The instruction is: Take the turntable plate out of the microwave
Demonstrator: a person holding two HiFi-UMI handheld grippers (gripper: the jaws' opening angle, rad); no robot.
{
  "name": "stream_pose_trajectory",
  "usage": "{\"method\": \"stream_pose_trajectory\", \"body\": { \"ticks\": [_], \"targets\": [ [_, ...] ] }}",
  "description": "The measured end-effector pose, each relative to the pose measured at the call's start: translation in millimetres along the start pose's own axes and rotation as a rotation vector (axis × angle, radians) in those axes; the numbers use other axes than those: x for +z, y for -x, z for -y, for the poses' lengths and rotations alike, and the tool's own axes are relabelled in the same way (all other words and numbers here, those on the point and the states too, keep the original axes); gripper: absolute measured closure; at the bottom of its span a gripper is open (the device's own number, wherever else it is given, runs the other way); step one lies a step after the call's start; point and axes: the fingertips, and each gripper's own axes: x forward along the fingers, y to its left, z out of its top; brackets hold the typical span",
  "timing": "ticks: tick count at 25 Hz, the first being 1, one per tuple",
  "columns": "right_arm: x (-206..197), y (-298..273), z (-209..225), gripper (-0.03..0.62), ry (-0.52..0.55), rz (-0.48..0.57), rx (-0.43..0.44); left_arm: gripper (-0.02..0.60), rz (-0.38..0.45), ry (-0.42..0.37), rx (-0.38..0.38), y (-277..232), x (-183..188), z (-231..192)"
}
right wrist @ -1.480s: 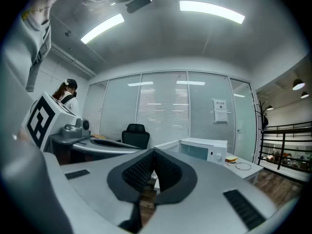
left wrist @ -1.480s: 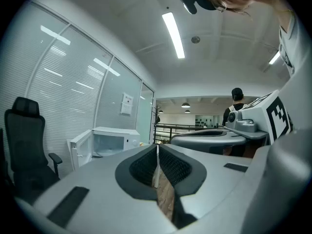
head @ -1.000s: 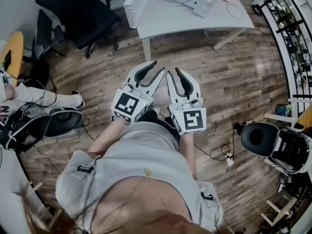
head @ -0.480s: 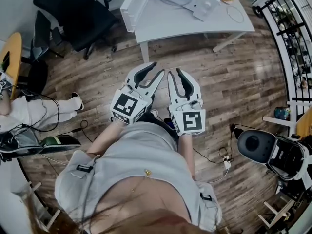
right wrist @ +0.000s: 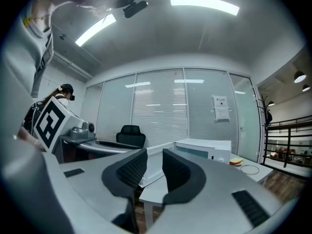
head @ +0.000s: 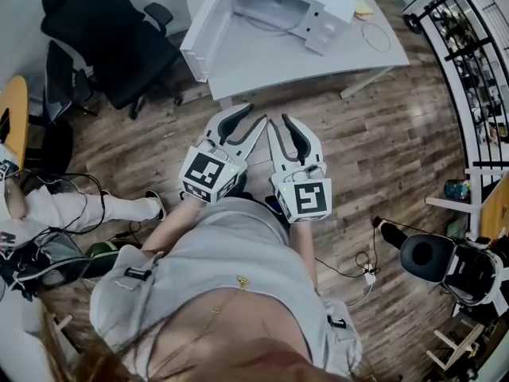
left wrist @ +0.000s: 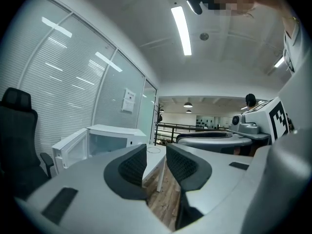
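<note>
— How does the turntable plate look?

— I cannot pick it out. The microwave (head: 318,6) stands on the white desk (head: 270,58) with its door (head: 205,24) swung wide. In the head view the cavity is a pale hollow, small and far up the frame. A plate on its floor does not stand out from that floor. If it is in there, that is all I can say of its place.

— Do the two gripper views help?

— Hardly. In the left gripper view the microwave (left wrist: 109,135) sits well beyond the tongs, and its inside is only a bluish glow. In the right gripper view the left pad covers much of the open front of the microwave (right wrist: 204,147).

— And the tongs?

— Both pairs are held side by side above the wooden floor, in front of the person, short of the desk. The left tongs (head: 259,111) stand a little apart with nothing between the ribbed pads. The right tongs (head: 279,120) are the same: a narrow gap, and only desk and microwave seen through it.

— What else is on the desk?

— A thin ring of cable (head: 382,34) and something small and yellow (head: 363,10), too small to name. The desk's far corner is cut off by the top of the frame.
</note>
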Motion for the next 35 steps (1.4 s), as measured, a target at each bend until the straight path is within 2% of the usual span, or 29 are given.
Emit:
{"method": "stream_pose_trajectory", "body": {
  "ticks": [18,27,35],
  "targets": [
    [-2.3,-92.8,48.5,0.485,-0.027,-0.016,-0.027,0.442,-0.016,0.026,-0.048,-68.6,7.2,-79.4],
    [-4.5,-119.3,50.1,0.477,-0.040,-0.023,-0.045,0.439,-0.037,0.039,-0.056,-72.0,2.3,-108.3],
    [-9.9,-134.4,59.2,0.477,-0.048,-0.048,-0.023,0.436,-0.039,0.046,-0.034,-83.3,1.8,-121.9]
  ]
}}
